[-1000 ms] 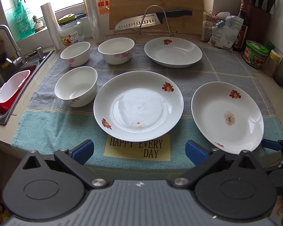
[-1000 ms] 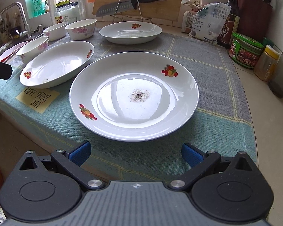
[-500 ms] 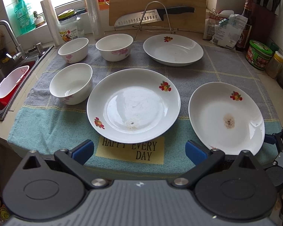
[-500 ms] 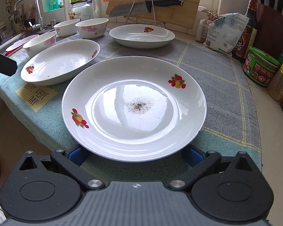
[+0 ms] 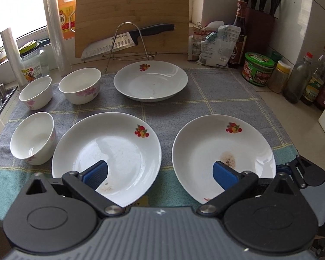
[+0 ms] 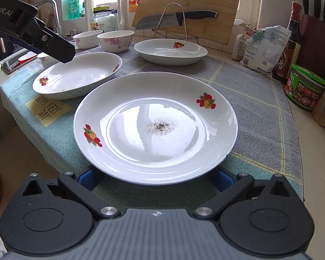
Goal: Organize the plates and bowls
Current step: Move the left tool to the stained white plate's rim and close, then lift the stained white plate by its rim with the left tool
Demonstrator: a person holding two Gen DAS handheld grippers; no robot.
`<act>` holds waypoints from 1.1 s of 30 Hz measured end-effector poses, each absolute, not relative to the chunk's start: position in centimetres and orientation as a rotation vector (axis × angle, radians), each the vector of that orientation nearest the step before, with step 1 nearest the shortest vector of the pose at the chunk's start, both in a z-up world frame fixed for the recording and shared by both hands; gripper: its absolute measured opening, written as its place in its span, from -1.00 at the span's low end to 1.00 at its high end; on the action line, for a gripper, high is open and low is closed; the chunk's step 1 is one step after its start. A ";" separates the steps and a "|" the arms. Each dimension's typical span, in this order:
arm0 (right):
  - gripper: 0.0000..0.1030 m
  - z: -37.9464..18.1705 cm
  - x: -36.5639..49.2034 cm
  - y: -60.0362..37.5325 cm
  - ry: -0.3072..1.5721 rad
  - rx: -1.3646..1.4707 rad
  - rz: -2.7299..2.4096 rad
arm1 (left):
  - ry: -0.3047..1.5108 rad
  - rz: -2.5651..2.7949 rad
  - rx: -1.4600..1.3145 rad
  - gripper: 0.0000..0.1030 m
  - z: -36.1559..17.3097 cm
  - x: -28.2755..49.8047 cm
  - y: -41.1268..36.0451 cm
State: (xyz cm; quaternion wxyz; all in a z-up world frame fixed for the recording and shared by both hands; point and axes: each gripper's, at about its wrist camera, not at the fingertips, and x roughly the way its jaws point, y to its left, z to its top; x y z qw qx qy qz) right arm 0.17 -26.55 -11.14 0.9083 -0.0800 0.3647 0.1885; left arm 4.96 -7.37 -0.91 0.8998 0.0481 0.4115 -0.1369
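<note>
Three white plates with fruit prints lie on a towel: a middle plate (image 5: 107, 156), a right plate (image 5: 223, 151) with a dark stain, and a back plate (image 5: 150, 81). Three white bowls (image 5: 33, 137) (image 5: 35, 92) (image 5: 80, 85) stand at the left. My left gripper (image 5: 160, 173) hovers open, one finger over the middle plate and one over the right plate. In the right wrist view the stained plate (image 6: 156, 127) fills the middle. My right gripper (image 6: 156, 179) is open, its blue pads (image 6: 88, 177) low on either side of that plate's near rim.
The grey and teal towel (image 5: 227, 99) covers the counter. A knife on a wire rack (image 5: 127, 41) and a cutting board (image 5: 132, 15) stand behind. Jars and bottles (image 5: 257, 69) line the right side. A sink (image 6: 21, 58) is at the left, and the counter's front edge is close.
Both grippers moved forward. The left one now reaches over the two front plates. The right one came up to the stained plate, whose near rim now lies between its fingers.
</note>
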 end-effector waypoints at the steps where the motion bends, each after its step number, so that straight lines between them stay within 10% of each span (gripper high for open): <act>1: 1.00 -11.2 0.1 -26.6 0.745 -0.165 0.390 | 0.859 -0.322 0.083 0.98 -0.9 5.4 -7.4; 33: 1.00 -11.1 -0.9 -25.8 0.730 -0.117 0.259 | 1.242 -1.043 0.296 0.98 -8.1 19.6 -15.3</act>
